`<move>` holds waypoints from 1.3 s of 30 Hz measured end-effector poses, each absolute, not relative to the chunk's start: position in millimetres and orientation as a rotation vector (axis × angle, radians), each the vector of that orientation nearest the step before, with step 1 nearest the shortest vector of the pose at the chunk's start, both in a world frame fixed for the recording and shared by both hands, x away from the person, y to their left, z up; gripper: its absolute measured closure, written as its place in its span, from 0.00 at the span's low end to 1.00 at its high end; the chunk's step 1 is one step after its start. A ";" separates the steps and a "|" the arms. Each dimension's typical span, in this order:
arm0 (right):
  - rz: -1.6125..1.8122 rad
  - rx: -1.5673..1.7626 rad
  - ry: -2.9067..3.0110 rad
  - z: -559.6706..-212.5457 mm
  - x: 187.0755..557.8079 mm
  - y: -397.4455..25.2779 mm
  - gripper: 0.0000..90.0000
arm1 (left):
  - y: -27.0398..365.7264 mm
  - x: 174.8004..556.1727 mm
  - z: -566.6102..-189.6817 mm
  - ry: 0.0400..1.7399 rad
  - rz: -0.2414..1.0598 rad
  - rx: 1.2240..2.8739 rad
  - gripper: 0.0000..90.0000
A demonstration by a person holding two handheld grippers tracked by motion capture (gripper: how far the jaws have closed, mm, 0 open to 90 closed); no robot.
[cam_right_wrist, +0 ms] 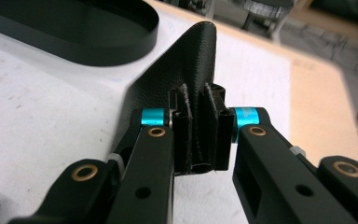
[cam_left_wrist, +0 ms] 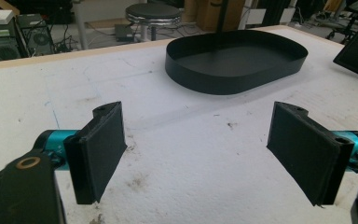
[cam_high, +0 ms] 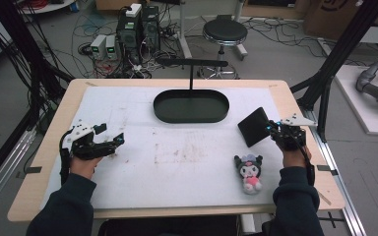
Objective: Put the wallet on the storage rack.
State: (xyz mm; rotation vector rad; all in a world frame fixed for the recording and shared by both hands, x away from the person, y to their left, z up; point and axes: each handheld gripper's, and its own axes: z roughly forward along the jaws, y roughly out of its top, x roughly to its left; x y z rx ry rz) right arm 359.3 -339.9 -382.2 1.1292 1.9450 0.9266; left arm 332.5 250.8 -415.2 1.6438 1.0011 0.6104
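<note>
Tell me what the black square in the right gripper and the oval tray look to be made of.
The black square in the right gripper looks like leather or imitation leather: fine pebbled grain, matte, a soft rounded edge. The oval tray looks like thin sheet metal or hard plastic, with a smooth, satin black, crisp upright wall. Neither is certain.

black pouch (cam_high: 254,127), black tray (cam_high: 191,106); white mat (cam_high: 177,162)

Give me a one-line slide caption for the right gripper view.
Right gripper clamped on the edge of a flat black pad, black oval tray behind on the white table cover.
</note>
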 end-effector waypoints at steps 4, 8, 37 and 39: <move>0.807 0.952 1.976 -372.5 354.9 -316.1 0.93 | 251.4 332.6 -415.0 1.002 0.612 1.641 0.21; 0.808 0.916 2.017 -371.0 357.0 -303.7 0.93 | 251.5 332.7 -415.3 1.001 0.611 1.645 0.21; 1.129 1.053 2.143 -400.7 377.1 -302.7 0.34 | 252.5 332.7 -415.3 1.003 0.611 1.643 0.21; 1.137 1.072 2.175 -402.2 380.0 -302.4 0.55 | 252.5 332.5 -415.3 1.006 0.611 1.639 0.21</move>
